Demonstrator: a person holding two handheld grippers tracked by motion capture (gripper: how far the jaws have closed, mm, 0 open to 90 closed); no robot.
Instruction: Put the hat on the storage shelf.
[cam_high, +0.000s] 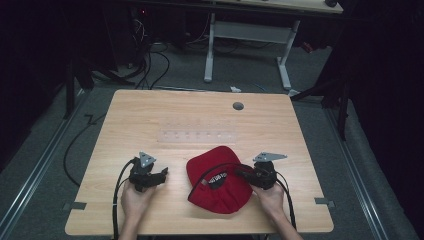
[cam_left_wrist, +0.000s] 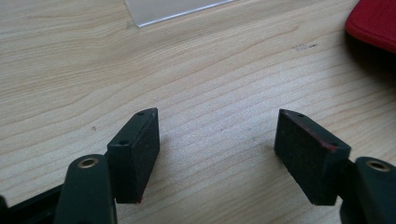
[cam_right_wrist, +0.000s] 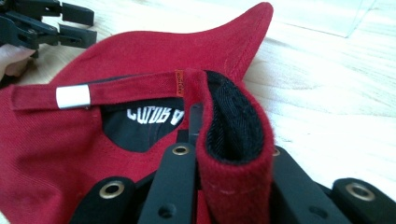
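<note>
A light wooden table (cam_high: 150, 110) carries a red baseball cap (cam_high: 220, 187), lying near its front edge, right of centre. Beyond the cap lies what seems a clear plastic sheet (cam_high: 197, 136). The right tool (cam_right_wrist: 224, 168) is clenched on a fold of the cap's rim. The left tool (cam_high: 162, 175), just left of the cap, stands released over bare wood.
</note>
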